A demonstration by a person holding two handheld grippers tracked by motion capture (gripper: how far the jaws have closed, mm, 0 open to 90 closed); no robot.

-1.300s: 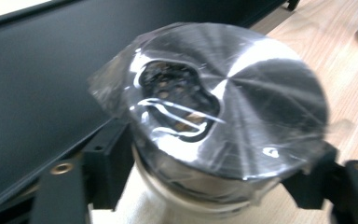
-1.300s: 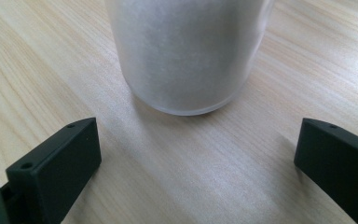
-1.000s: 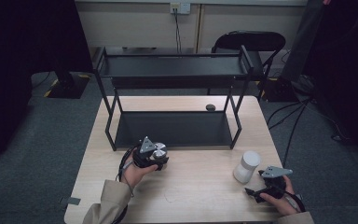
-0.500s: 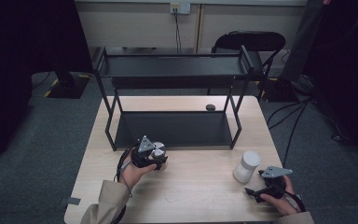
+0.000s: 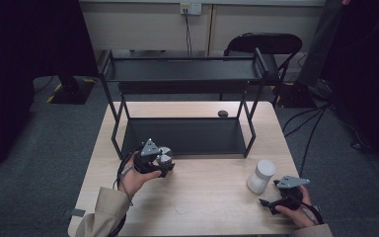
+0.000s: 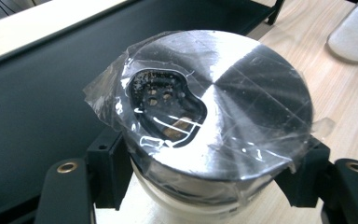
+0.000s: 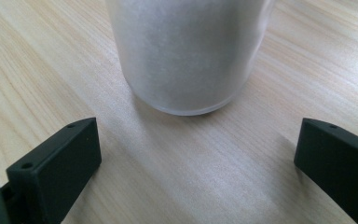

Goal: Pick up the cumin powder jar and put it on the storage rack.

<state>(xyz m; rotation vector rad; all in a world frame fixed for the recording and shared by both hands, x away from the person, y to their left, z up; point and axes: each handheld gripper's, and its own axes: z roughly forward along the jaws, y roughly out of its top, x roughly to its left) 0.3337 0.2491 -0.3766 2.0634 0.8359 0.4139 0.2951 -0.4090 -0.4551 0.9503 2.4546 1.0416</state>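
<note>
My left hand-held gripper [image 5: 164, 163] pinches the steel-lidded jar [image 6: 214, 121], now lifted off the counter [image 5: 212, 197] just before the shelf [image 5: 187, 136]. My right hand-held gripper [image 7: 196, 163] waits spread, frosted jar [image 7: 189, 51] just ahead.

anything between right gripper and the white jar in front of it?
Nothing. In the right gripper view, bare wooden table runs from the open right gripper to the frosted white jar; the high view shows the same short gap.
</note>
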